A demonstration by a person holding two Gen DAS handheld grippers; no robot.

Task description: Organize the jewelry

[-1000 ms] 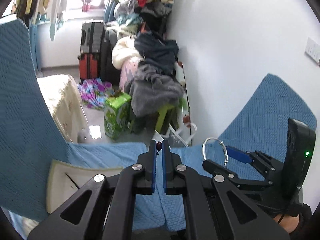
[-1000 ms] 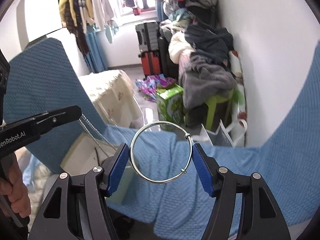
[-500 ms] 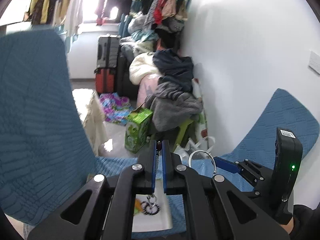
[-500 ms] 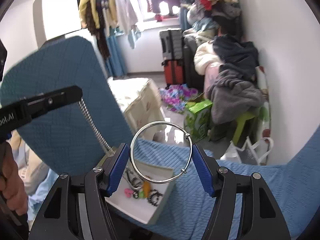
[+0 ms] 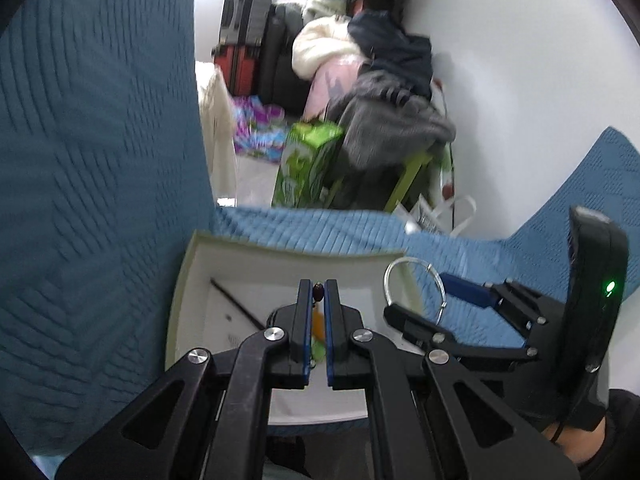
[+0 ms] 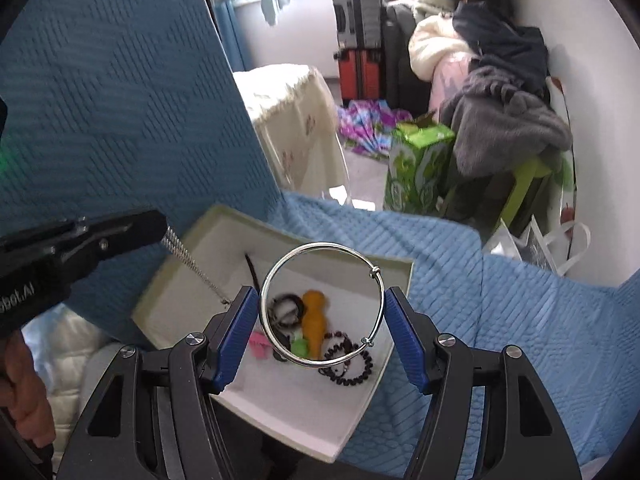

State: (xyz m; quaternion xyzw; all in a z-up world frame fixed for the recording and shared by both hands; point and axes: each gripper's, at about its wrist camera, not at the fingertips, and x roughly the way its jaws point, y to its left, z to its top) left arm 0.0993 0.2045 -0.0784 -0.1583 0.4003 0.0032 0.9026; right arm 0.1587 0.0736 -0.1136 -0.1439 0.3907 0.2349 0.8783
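My right gripper (image 6: 322,316) is shut on a silver bangle (image 6: 280,276) and holds it upright above the white tray (image 6: 188,304). My left gripper (image 5: 318,294) is shut on a silver chain necklace (image 6: 188,258) that hangs down into the tray; a dark bead shows between its tips. In the tray lie a dark bead bracelet (image 6: 352,364), an orange piece (image 6: 314,324), a black ring, a green piece and a pink piece. The bangle (image 5: 390,280) and the right gripper (image 5: 448,304) also show in the left wrist view, to the right of the tray (image 5: 256,272).
The tray rests on a light blue quilted cover (image 6: 480,304). A dark blue quilted panel (image 6: 120,100) rises on the left. Beyond the edge are a green box (image 6: 416,168), suitcases (image 6: 358,44), piled clothes (image 6: 500,88) and a white wall (image 5: 520,80).
Both grippers have tilted down and moved over the tray, which now fills the lower middle of both views. The chain now hangs into the tray. Both grips are unchanged.
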